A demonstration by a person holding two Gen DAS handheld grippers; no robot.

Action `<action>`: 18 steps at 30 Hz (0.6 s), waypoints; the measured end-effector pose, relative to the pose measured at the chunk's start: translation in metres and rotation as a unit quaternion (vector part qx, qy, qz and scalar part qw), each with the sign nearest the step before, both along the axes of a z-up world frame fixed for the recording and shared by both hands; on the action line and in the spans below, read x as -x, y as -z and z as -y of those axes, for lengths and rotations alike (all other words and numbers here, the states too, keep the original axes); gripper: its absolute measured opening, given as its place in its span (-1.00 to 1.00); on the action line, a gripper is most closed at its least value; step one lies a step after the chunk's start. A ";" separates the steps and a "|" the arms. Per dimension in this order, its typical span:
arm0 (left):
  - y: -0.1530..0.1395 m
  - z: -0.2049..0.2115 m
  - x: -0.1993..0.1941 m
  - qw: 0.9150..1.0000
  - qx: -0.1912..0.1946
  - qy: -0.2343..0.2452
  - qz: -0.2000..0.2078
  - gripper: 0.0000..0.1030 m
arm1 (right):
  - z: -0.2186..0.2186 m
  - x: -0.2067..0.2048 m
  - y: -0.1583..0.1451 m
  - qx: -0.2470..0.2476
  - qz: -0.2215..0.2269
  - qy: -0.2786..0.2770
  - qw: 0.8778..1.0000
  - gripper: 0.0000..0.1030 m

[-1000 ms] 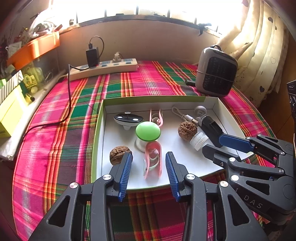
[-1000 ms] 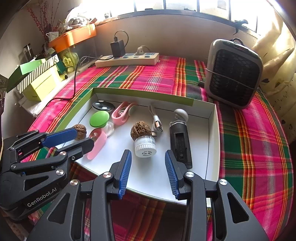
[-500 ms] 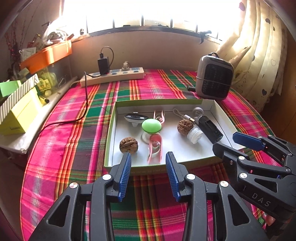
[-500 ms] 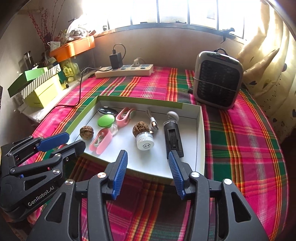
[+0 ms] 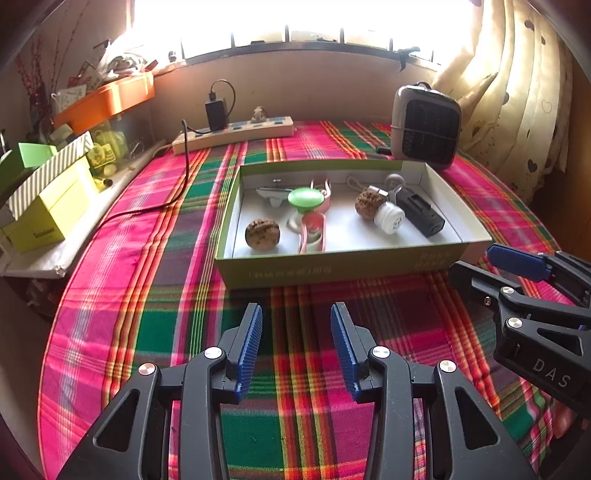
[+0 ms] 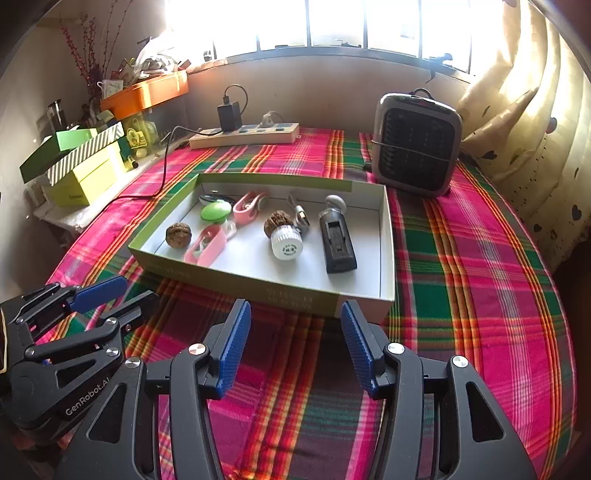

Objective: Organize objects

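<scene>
Empty left tongs (image 5: 295,347), box (image 5: 332,264) ahead

Harsh daylight floods through the window (image 5: 295,22) at twelve o'clock, blown out to white glare in both views. The plaid-covered surface (image 6: 461,258) stays bright and sharp, while fisheye distortion bends the edges and corners darken into vignette.

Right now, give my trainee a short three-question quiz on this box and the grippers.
1. True or false: the left gripper holds a walnut.
2. How many walnuts lie in the box?
3. What lies nearest the box's right wall? A) black device B) green cap C) pink clip

Key: 1 false, it is empty; 2 two, the other beside the white cap; 3 A.
</scene>
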State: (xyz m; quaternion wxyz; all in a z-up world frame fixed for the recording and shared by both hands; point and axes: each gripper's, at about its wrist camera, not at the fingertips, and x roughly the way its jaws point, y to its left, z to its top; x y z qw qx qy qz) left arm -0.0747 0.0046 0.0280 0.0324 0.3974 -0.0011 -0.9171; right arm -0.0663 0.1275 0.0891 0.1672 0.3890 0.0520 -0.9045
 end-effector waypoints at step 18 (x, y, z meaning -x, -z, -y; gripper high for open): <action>0.020 -0.002 -0.011 0.999 0.008 -0.019 0.024 -0.23 | -0.009 -0.018 0.029 -0.023 0.024 0.018 0.999 0.12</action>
